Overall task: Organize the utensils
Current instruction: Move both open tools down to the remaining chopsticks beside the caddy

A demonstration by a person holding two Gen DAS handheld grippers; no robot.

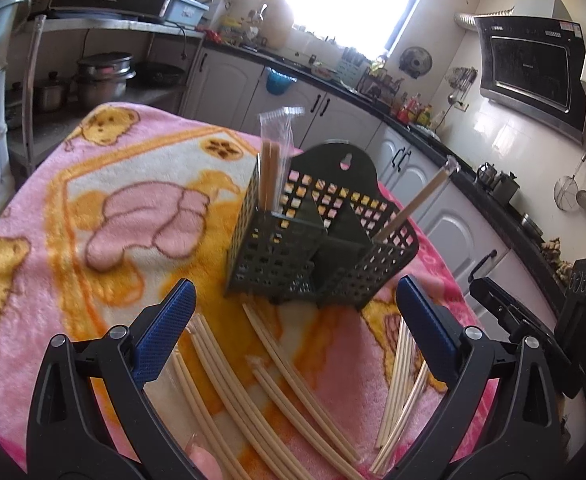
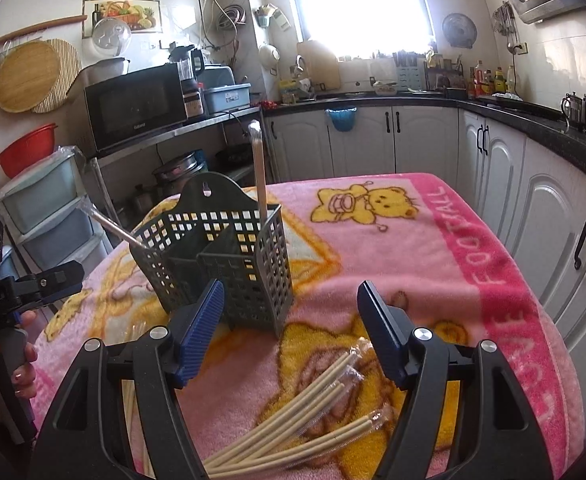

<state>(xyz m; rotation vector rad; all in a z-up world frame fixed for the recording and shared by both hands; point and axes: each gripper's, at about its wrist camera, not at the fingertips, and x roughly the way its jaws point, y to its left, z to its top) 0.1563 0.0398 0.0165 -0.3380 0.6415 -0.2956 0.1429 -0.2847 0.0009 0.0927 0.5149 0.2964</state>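
We can read pink capitals, "LOVE FOOTBALL", along the darker pink border of the blanket on the table. On the black microwave we make out a small pale brand word, seemingly "Galanz". Other labels are too small for us to read.

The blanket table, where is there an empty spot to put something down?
Free: the blanket to the right of the basket, out to the pink lettered border, and the stretch on the basket's other side in the left wrist view. Crowded: the near edge, covered with wrapped chopsticks.
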